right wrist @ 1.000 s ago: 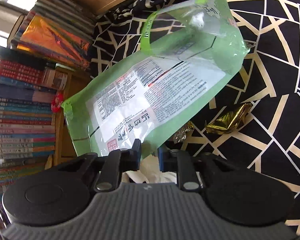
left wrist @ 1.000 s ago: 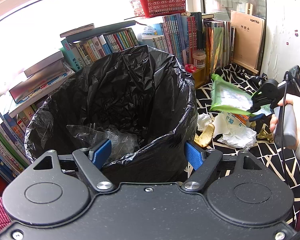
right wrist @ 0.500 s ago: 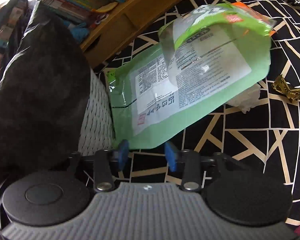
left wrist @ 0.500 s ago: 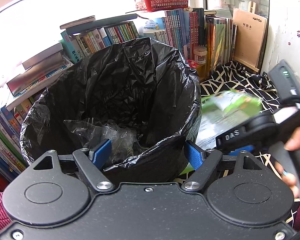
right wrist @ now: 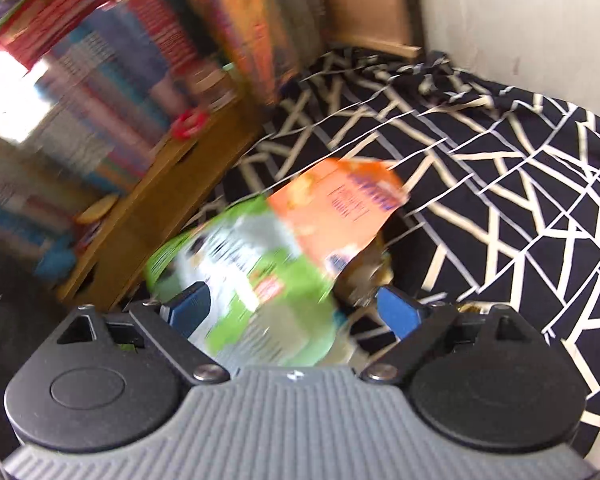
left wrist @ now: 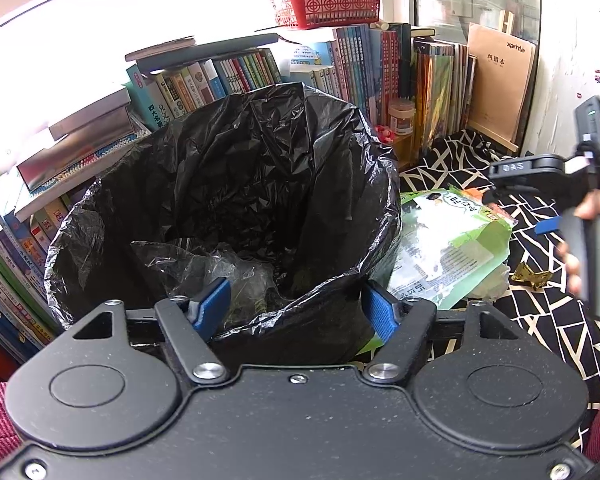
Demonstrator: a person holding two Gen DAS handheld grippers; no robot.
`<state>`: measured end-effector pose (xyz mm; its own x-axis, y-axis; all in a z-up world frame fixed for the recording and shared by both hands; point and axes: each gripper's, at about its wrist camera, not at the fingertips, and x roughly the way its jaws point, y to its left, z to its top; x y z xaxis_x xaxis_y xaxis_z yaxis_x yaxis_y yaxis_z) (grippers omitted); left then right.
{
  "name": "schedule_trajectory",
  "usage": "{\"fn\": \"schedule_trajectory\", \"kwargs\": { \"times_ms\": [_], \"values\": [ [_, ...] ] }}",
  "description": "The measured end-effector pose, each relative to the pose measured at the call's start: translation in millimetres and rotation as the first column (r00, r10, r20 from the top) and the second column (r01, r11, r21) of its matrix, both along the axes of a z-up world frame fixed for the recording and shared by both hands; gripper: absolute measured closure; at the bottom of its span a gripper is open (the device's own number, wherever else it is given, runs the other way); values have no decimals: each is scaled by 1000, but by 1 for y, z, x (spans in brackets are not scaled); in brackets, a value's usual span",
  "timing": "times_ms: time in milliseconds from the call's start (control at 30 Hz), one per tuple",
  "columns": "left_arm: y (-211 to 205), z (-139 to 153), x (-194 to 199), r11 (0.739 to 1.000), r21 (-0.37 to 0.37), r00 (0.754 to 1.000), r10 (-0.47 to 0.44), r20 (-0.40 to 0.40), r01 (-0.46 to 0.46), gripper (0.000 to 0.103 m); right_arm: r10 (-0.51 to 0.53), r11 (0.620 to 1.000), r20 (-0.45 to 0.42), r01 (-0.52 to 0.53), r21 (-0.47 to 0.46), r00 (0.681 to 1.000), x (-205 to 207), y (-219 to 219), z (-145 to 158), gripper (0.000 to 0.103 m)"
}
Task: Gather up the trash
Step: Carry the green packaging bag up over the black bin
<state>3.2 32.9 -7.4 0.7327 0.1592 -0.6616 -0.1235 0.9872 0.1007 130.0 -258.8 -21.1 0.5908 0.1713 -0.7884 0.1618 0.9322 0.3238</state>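
The left gripper [left wrist: 296, 312] straddles the near rim of the black bin bag [left wrist: 236, 184]. Its jaws have just been closing, with the rim between them. Whether the pads press on the plastic cannot be told. The right gripper [right wrist: 292, 304] stands spread; its jaws have just been opening. The green packet [right wrist: 256, 284] lies blurred in front of them, and neither pad touches it.

Legible writing:
- "xprinte" on the brown pad [left wrist: 500, 80] leaning on the wall, with Chinese characters beneath.
- "DAS" on the arm of the right gripper, seen from the left wrist.
- Korean print on the back of the green packet [left wrist: 448, 248].

Change from one second ago: the right gripper then pinched the green packet by its edge, held well to the right of the bag. The packet now rests free against the outside of the bag, on the black-and-white patterned cloth [left wrist: 548, 312].

Count: one bin bag, one green packet, one orange packet [right wrist: 340, 208], one gold wrapper [left wrist: 532, 278], one red basket [left wrist: 324, 4], one small jar [left wrist: 400, 116]. Clear plastic film [left wrist: 204, 264] lies inside the bag.
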Motion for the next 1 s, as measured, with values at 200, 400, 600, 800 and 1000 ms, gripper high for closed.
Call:
{"fn": "schedule_trajectory", "kwargs": {
  "times_ms": [200, 400, 600, 800, 1000],
  "values": [
    [-2, 3, -4, 1000, 17, 1000, 2, 17, -3, 38, -29, 1000, 3, 29, 5, 1000, 29, 0, -38, 1],
    [-4, 3, -4, 1000, 29, 1000, 3, 23, -4, 37, 26, 999, -77, -23, 36, 997, 28, 13, -54, 58],
    [-5, 2, -6, 999, 33, 1000, 1, 26, -1, 37, 37, 999, 29, -37, 11, 999, 14, 22, -25, 76],
    [-5, 2, -6, 1000, 29, 1000, 1, 27, -2, 37, 50, 999, 171, -53, 12, 984, -4, 27, 22, 87],
    [-5, 2, -6, 1000, 30, 1000, 1, 27, -2, 37, 42, 997, 370, -61, 41, 928, -25, 21, 98, 89]
  ]
}}
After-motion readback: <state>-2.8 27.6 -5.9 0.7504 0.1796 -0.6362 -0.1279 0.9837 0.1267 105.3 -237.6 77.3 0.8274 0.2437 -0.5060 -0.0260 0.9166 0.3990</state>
